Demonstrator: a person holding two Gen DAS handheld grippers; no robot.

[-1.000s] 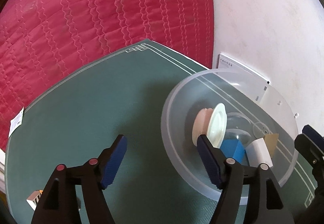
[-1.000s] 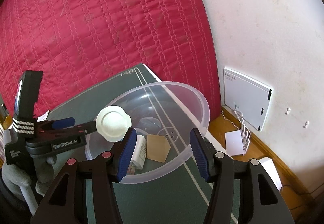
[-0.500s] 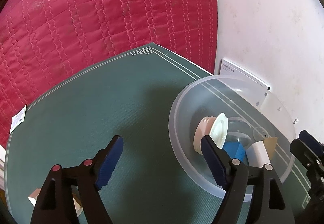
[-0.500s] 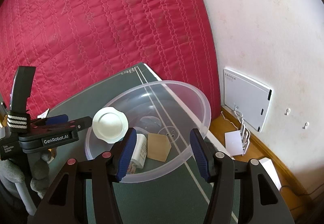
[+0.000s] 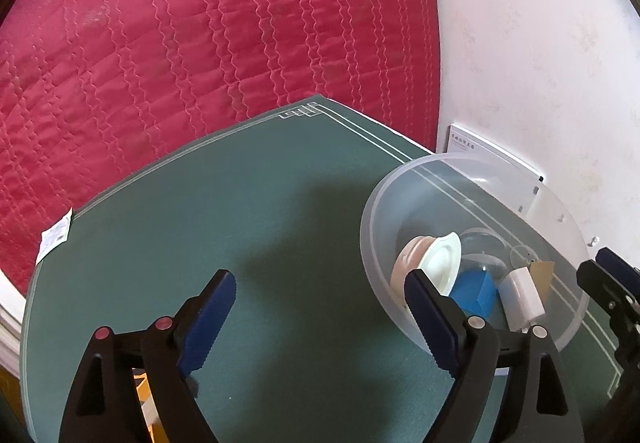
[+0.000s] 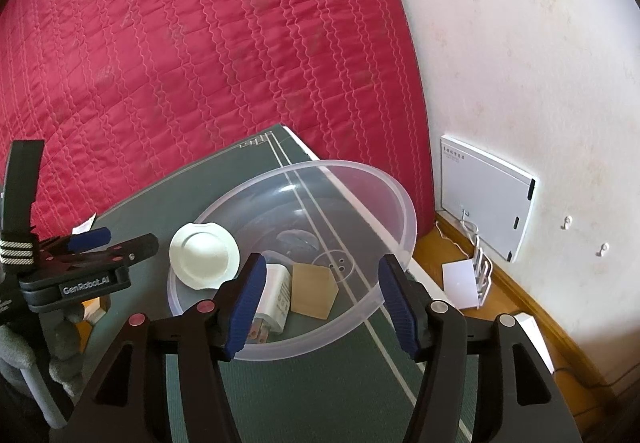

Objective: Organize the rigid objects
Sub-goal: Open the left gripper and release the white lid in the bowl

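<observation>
With the white-lidded jar [image 5: 434, 267] now lying inside the clear plastic bowl [image 5: 400, 211] on the table [image 5: 240, 227], the left gripper [image 5: 320, 323], jaws opening and empty, should back straight off the rim, while the right gripper [image 6: 320, 307], jaws opening with nothing between them, stays clear.

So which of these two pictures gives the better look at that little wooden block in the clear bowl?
The right wrist view. There the wooden block lies unhidden on the floor of the clear bowl, beside the white charger. In the left wrist view only a tan corner peeks out behind the charger, blurred by the bowl's wall.
</observation>
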